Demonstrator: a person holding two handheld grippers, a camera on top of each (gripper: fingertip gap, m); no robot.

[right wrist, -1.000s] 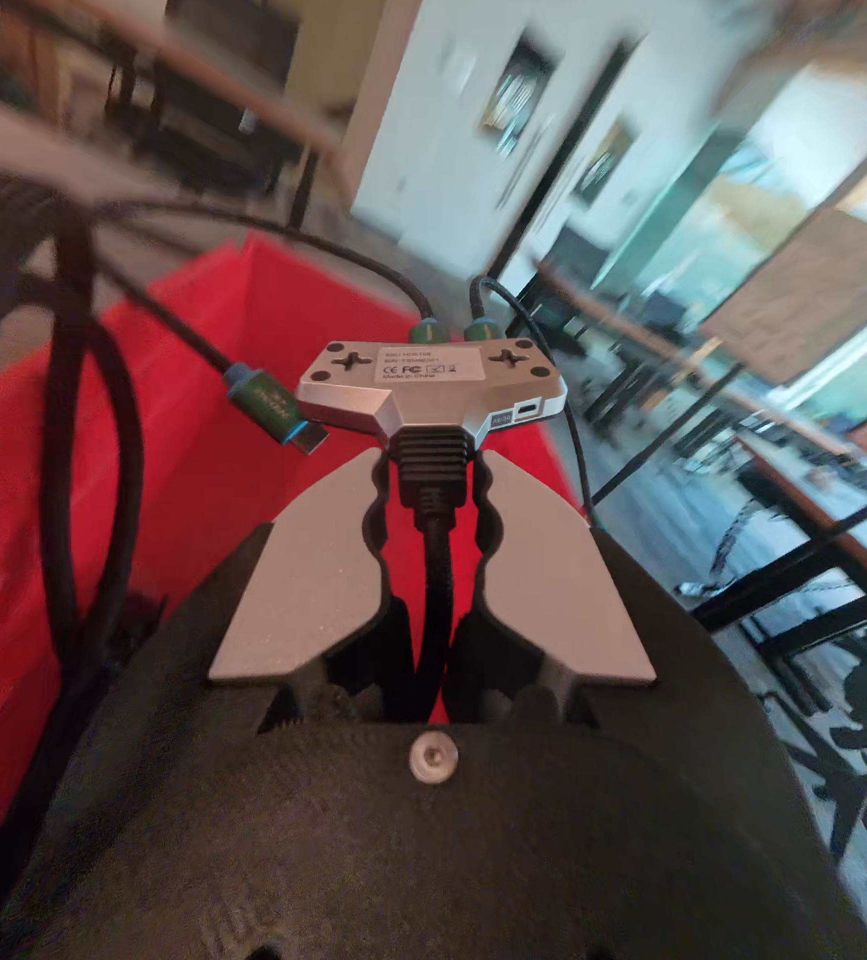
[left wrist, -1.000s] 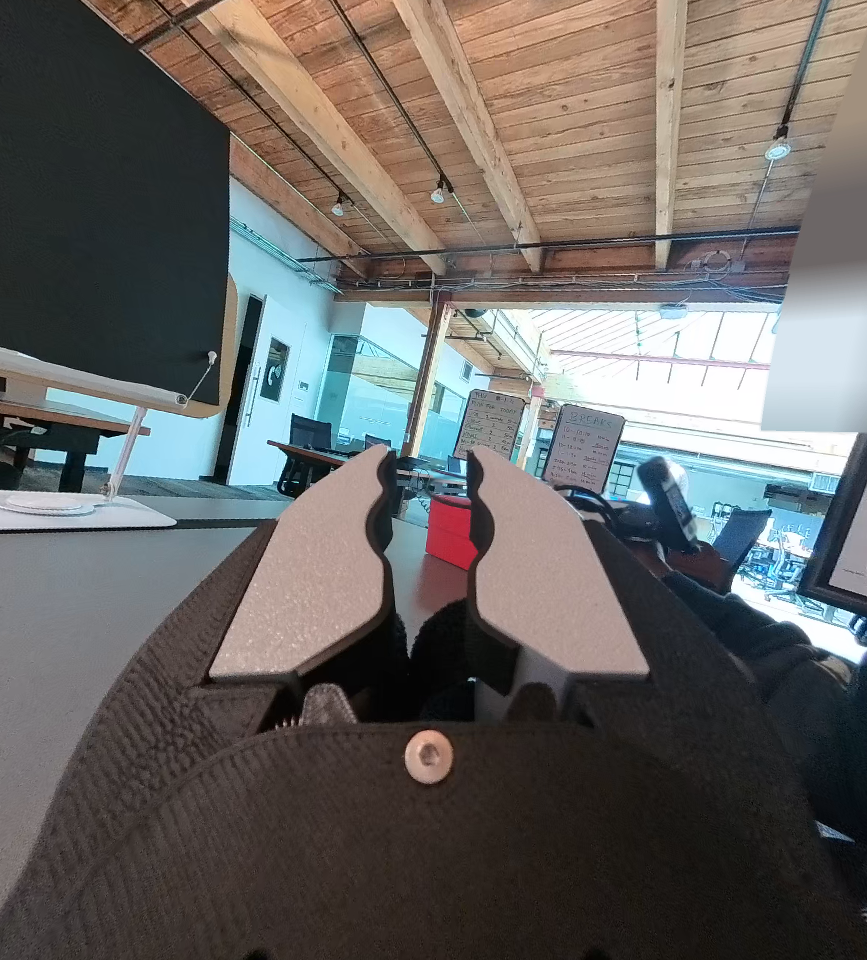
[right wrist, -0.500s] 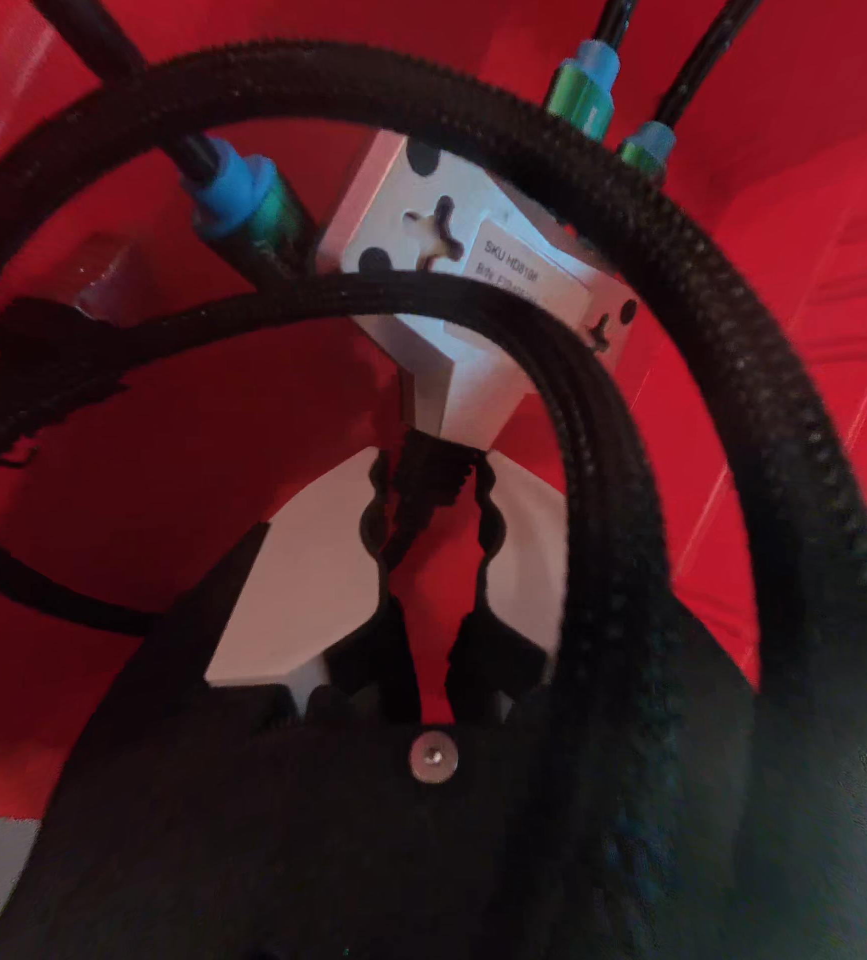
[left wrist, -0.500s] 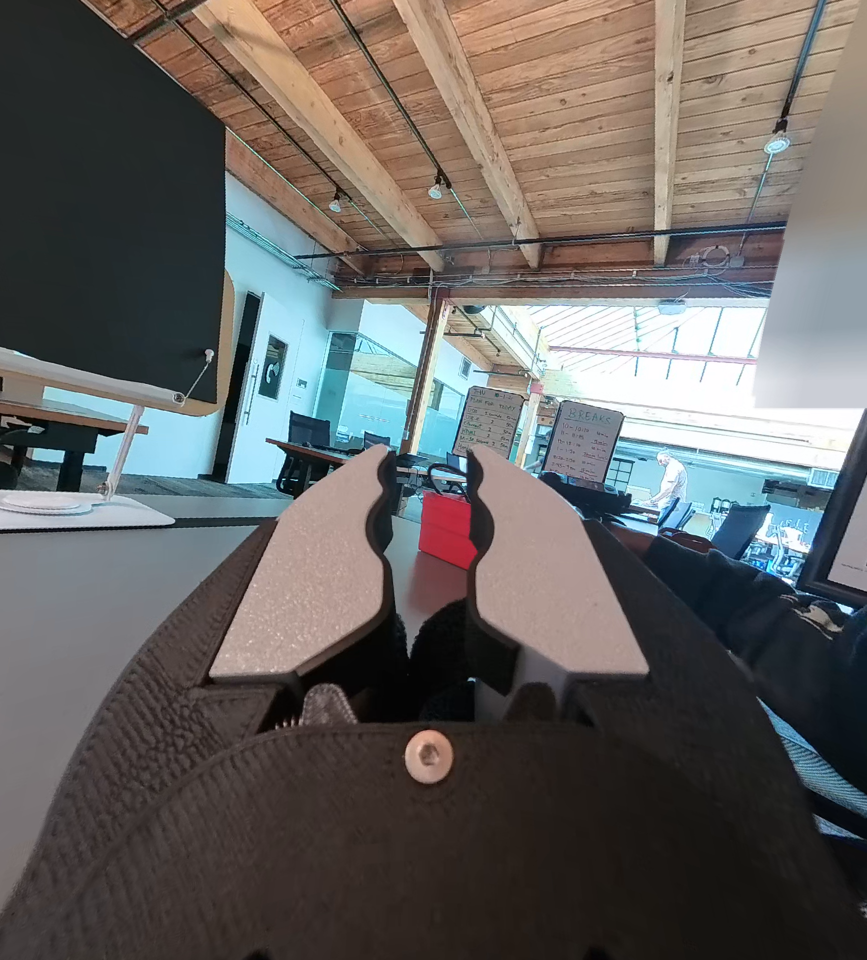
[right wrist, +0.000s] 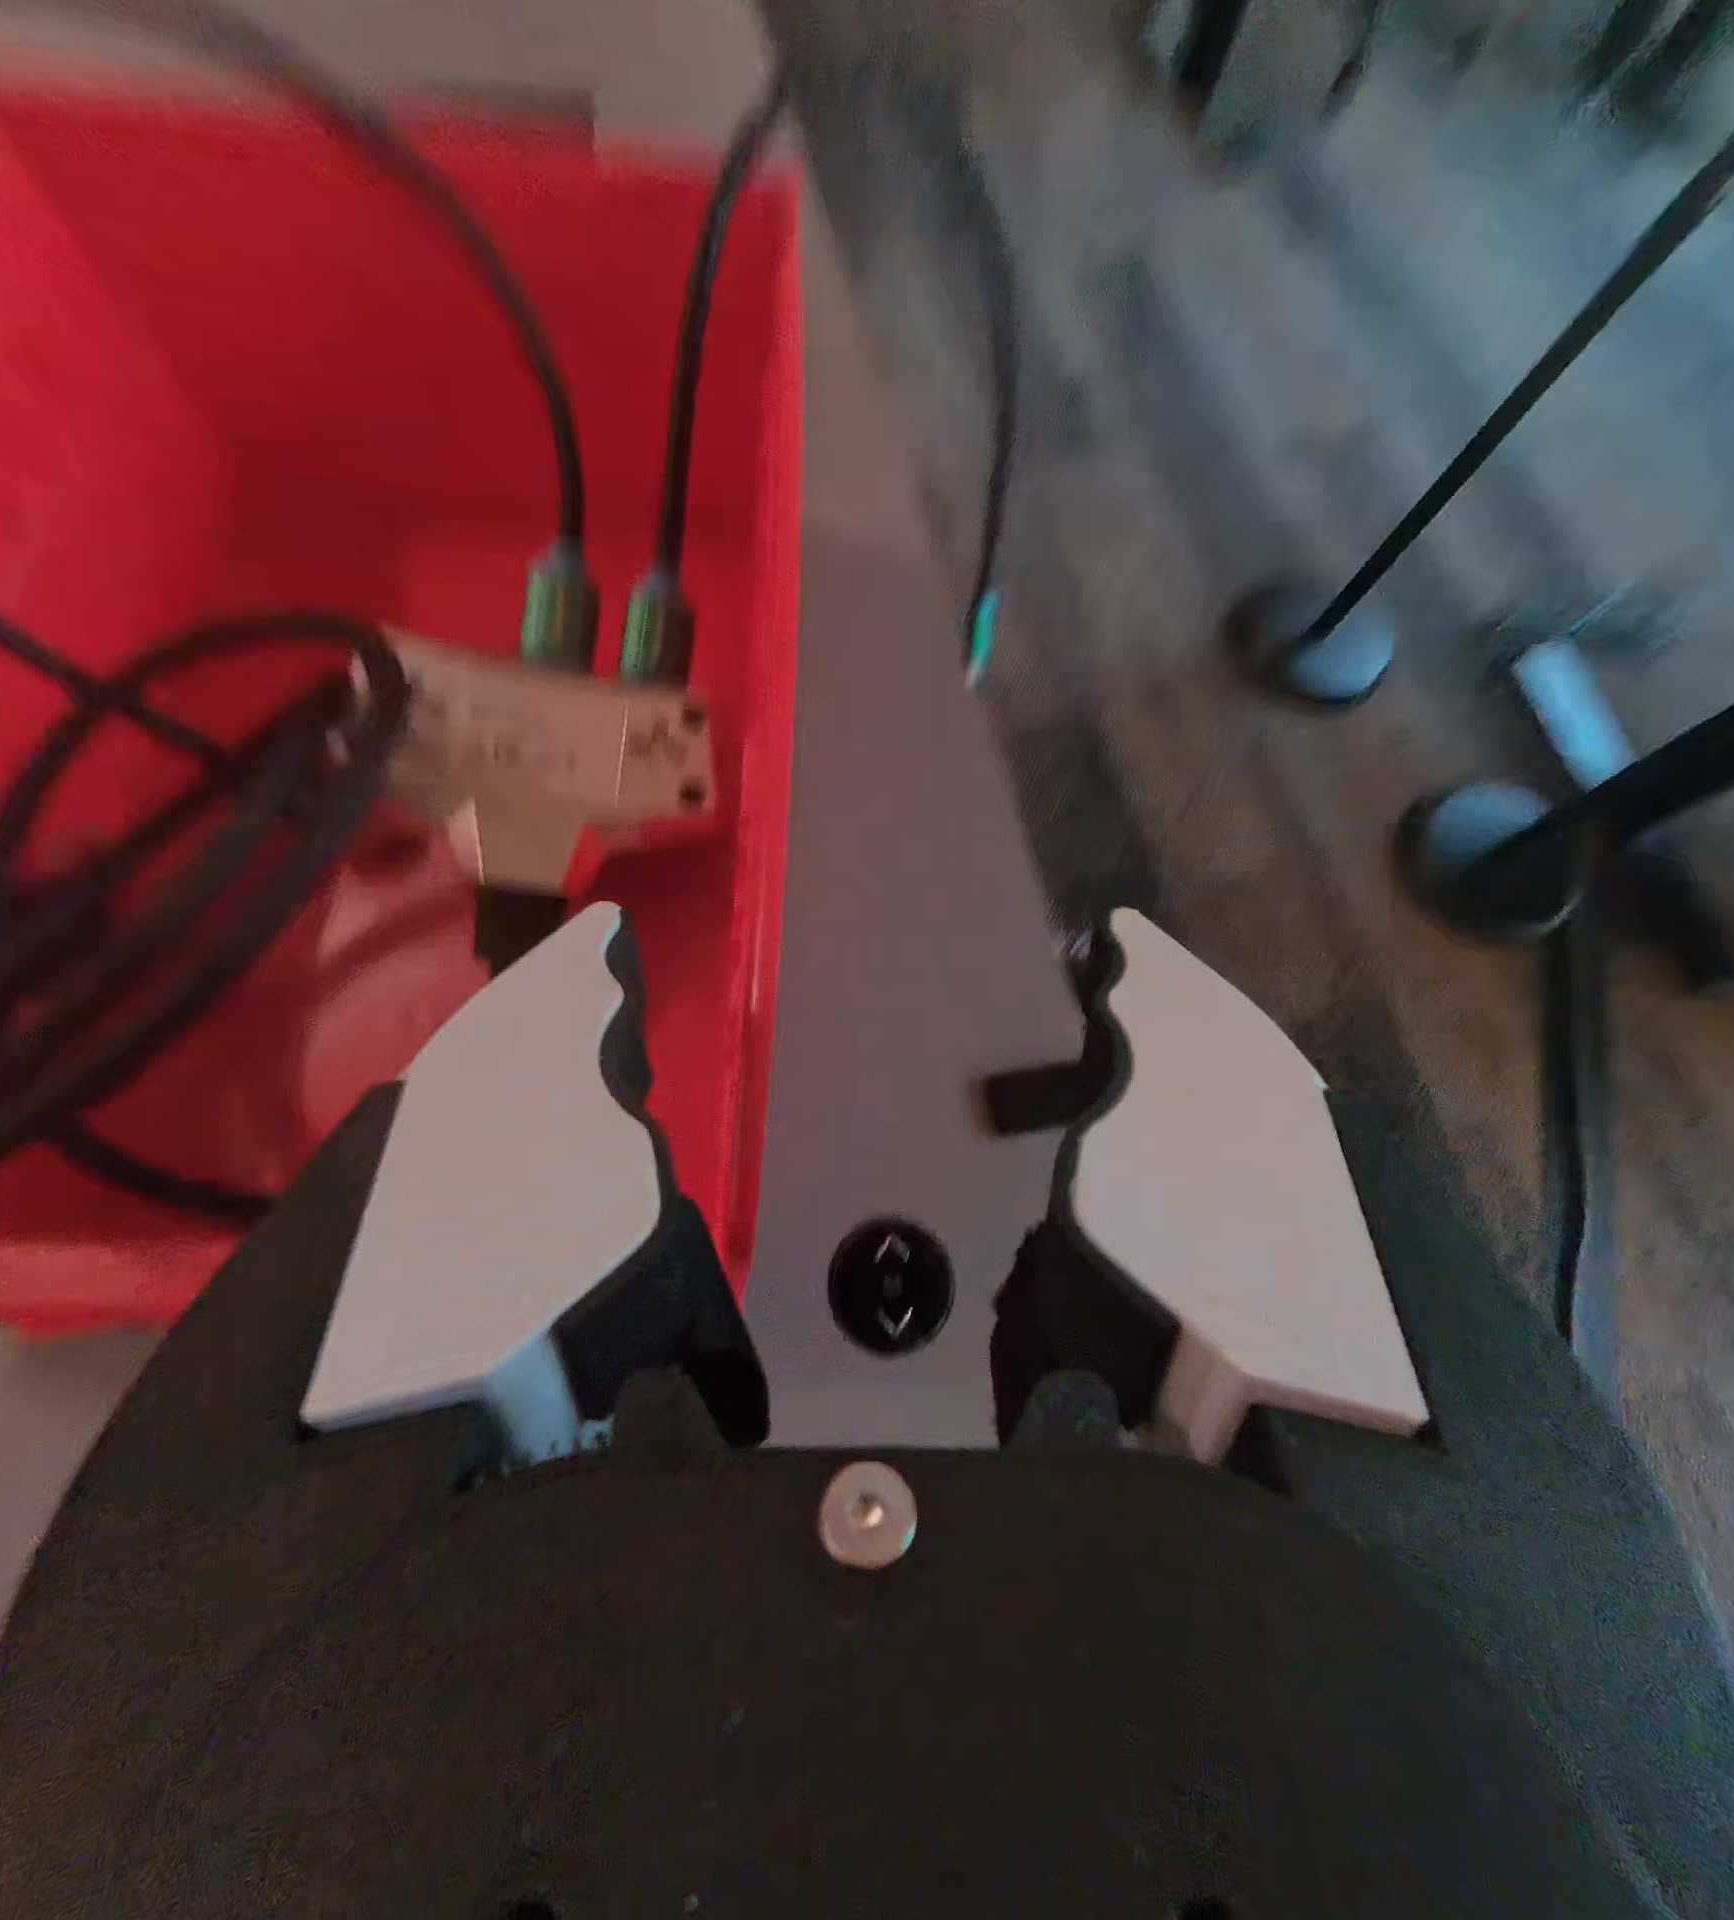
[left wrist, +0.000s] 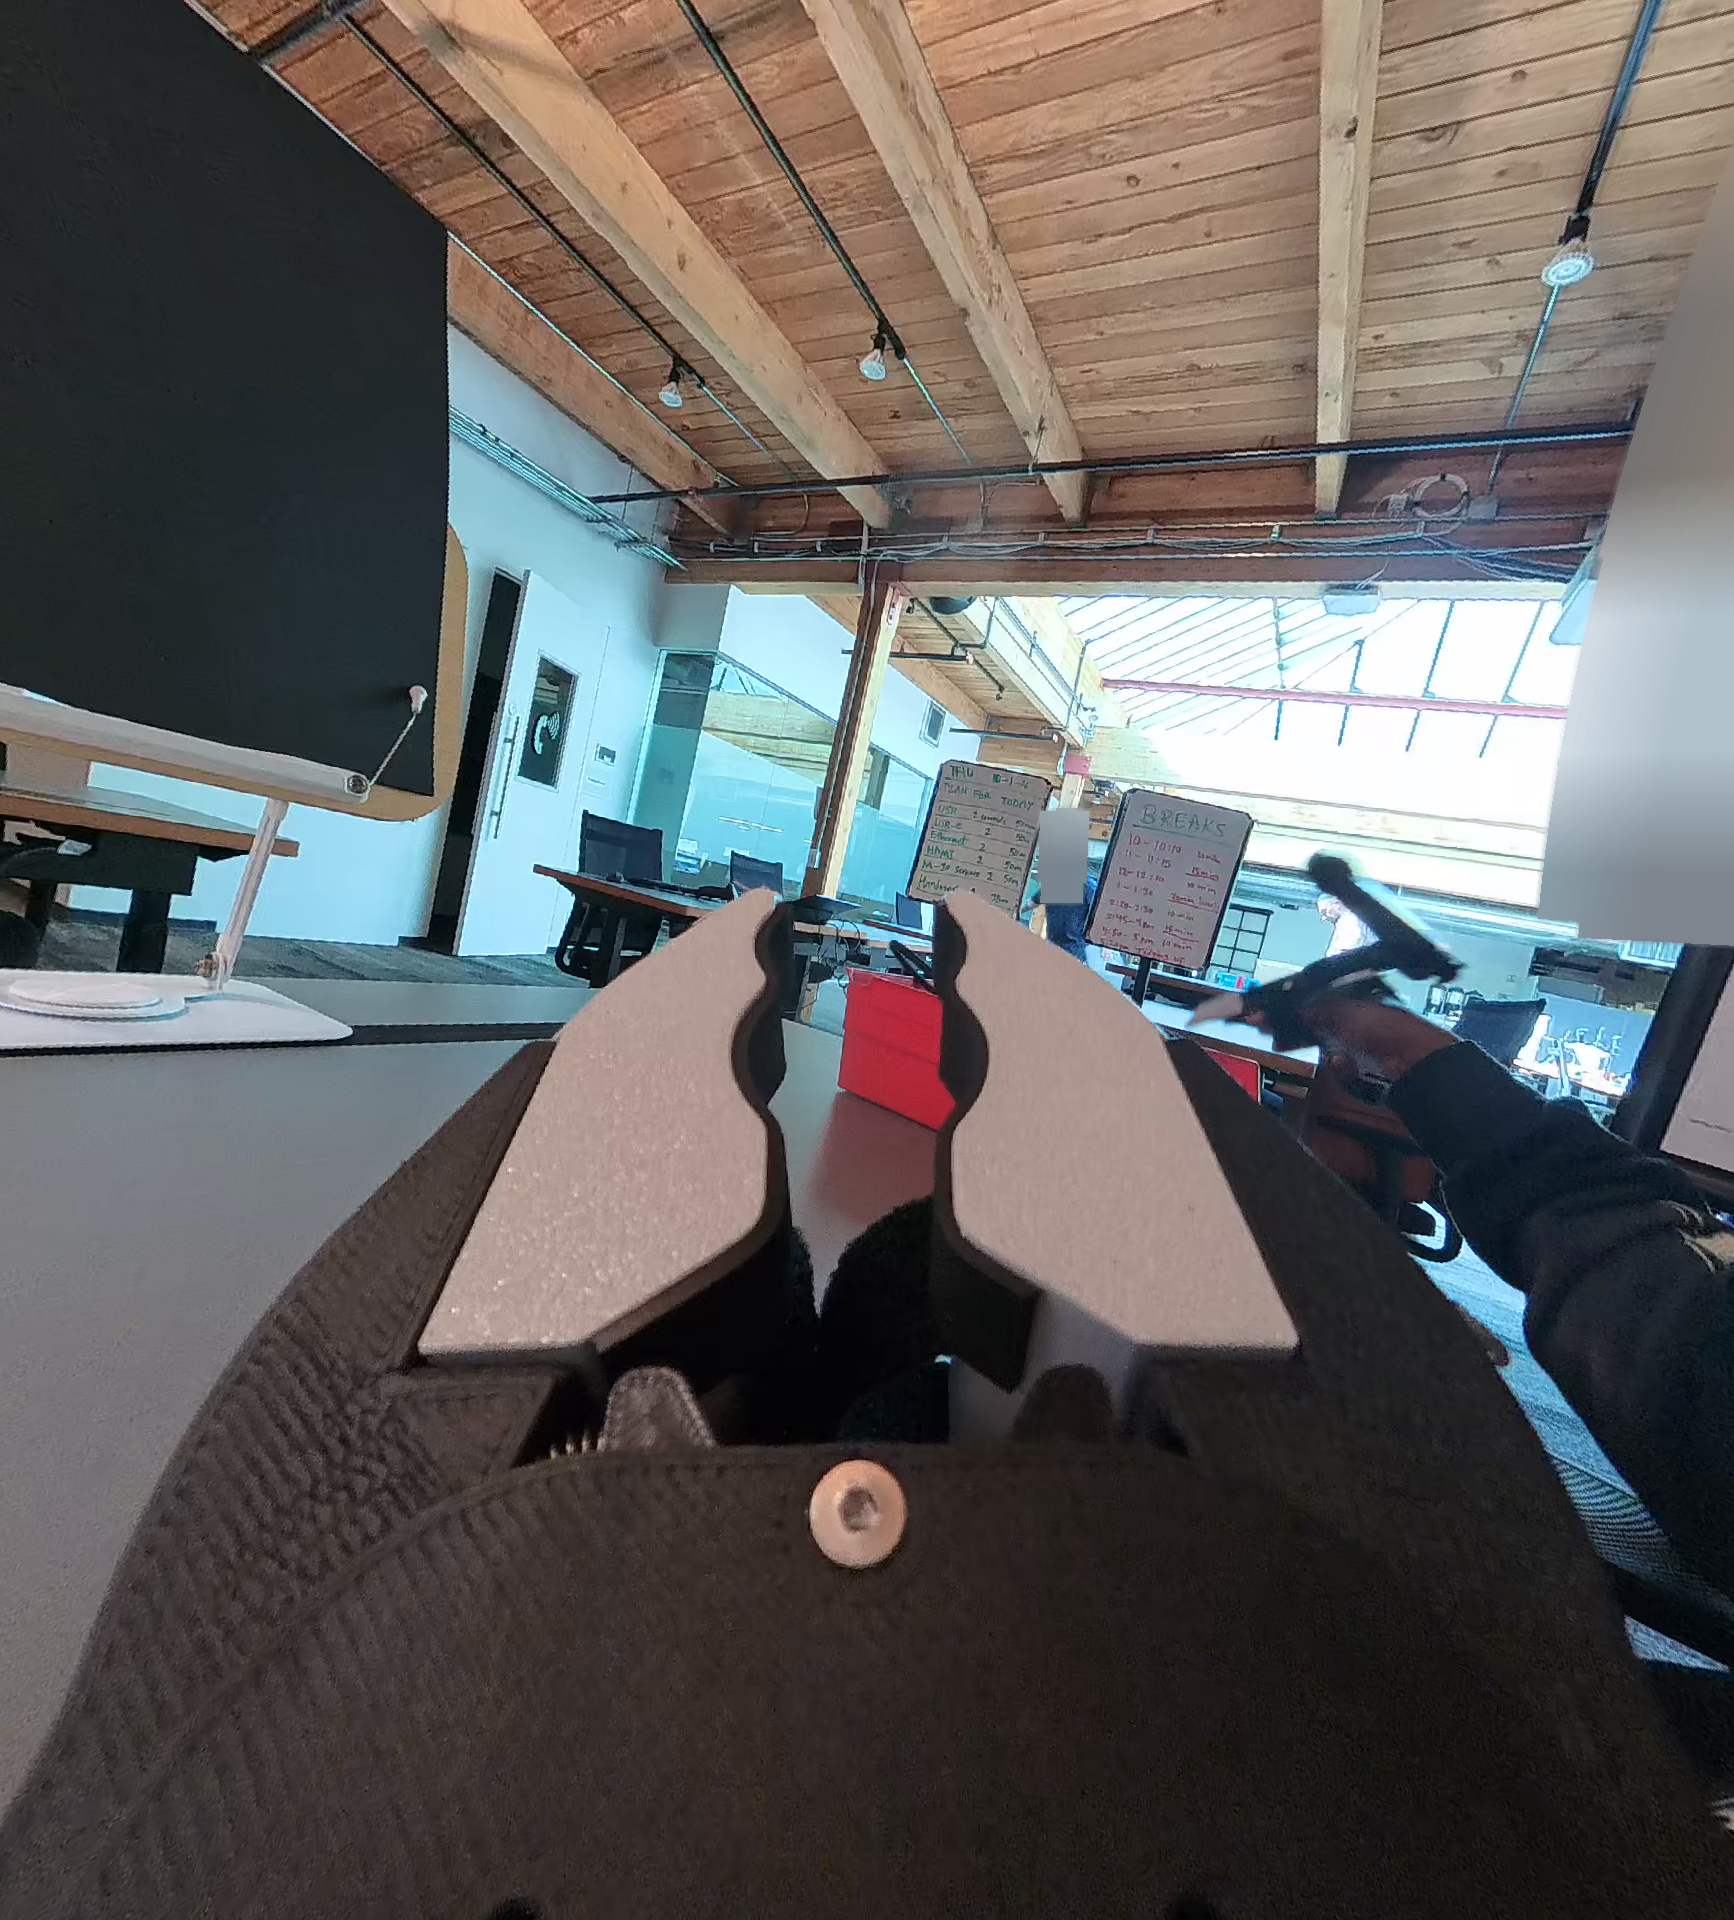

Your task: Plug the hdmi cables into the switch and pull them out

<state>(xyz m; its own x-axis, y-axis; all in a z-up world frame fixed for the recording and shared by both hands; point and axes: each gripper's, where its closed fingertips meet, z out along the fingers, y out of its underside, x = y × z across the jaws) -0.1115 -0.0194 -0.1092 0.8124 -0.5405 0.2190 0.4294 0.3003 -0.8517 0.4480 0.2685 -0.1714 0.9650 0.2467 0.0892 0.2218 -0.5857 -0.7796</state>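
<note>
The right gripper (right wrist: 868,925) is held with its jaws spread wide and nothing between them, above the grey table edge (right wrist: 873,810) just beside the red bin (right wrist: 167,416). The right wrist view is motion-blurred, so fine detail cannot be confirmed. Ahead and to the left of the fingertips, the silver HDMI switch (right wrist: 551,743) is seen lying inside the bin. Two green-collared HDMI plugs (right wrist: 605,629) appear seated side by side in its far edge, and a coil of black braided cable (right wrist: 115,883) lies to its left. Beyond the table edge a loose green-tipped connector (right wrist: 982,634) is seen hanging.

The step in hand is judged to be a release and withdrawal. The jaws should be kept fully apart and lifted straight back, so that no cable loop is snagged.

The left gripper (left wrist: 863,925) is rested low on the table, jaws only narrowly apart and empty, with the bin ahead of its tips. It should be left idle.
</note>
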